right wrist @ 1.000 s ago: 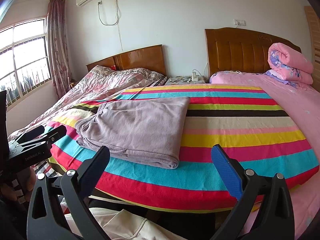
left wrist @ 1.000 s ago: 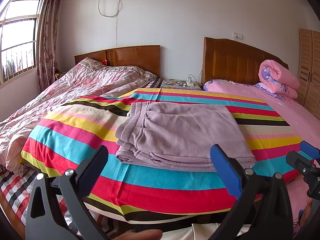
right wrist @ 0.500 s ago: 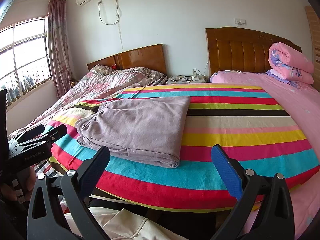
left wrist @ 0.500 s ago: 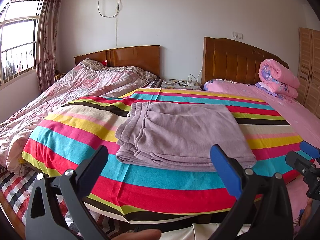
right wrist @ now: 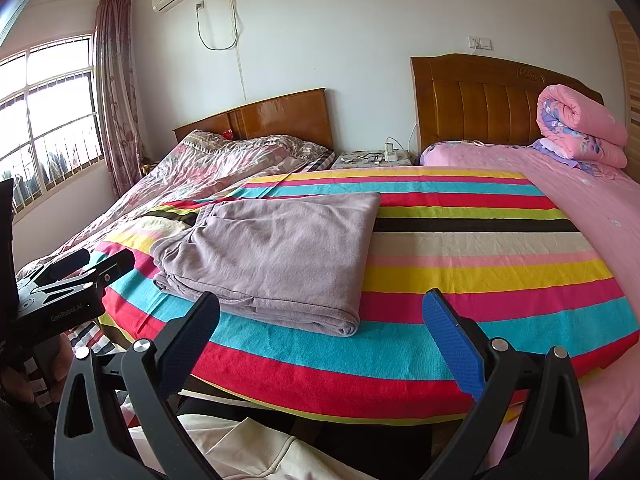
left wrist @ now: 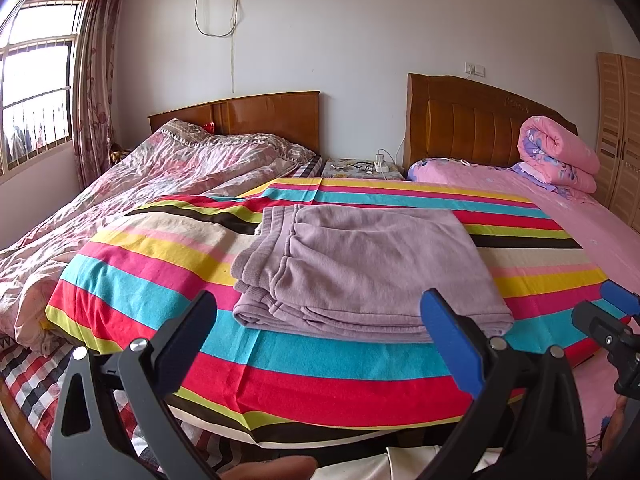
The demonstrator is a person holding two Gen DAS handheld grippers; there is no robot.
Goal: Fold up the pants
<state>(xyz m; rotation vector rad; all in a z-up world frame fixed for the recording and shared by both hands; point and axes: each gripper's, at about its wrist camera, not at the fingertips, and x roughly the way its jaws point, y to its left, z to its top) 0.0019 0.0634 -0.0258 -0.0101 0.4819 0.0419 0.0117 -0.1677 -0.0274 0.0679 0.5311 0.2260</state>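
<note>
The lilac pants (left wrist: 368,268) lie folded in a flat rectangle on the striped blanket (left wrist: 160,264), waistband at the left. They also show in the right wrist view (right wrist: 272,256). My left gripper (left wrist: 320,340) is open and empty, held back from the bed's near edge in front of the pants. My right gripper (right wrist: 324,340) is open and empty, also off the bed, to the right of the pants. Each gripper shows at the edge of the other's view: the right one (left wrist: 608,320), the left one (right wrist: 80,268).
A rumpled pink floral quilt (left wrist: 140,184) covers the left bed. A rolled pink duvet (left wrist: 556,156) sits at the right headboard. A nightstand (left wrist: 360,168) with cables stands between the headboards. A wardrobe (left wrist: 620,140) is at the far right. White cloth (right wrist: 240,452) lies below me.
Almost nothing. Both grippers stay open and hold their place before the bed; the views shift only slightly.
</note>
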